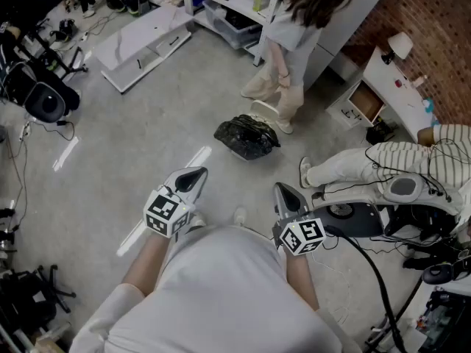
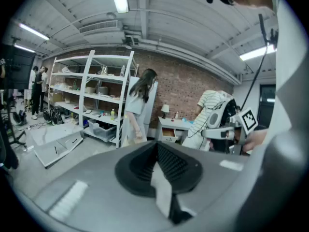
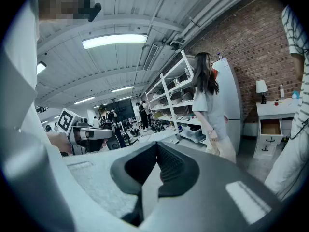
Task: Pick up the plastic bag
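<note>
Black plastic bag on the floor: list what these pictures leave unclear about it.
- Head view: the black plastic bag is opaque and crumpled, so its contents are hidden. Its opening or handles are too small to find.
- Head view: whether the standing person's shoe touches it cannot be told.
- Both gripper views: the bag is absent. The left tool and right tool block the lower frame.

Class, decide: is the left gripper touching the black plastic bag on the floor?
Apart. In the head view, bare floor separates the left gripper, fingers shut, from the black plastic bag.
</note>
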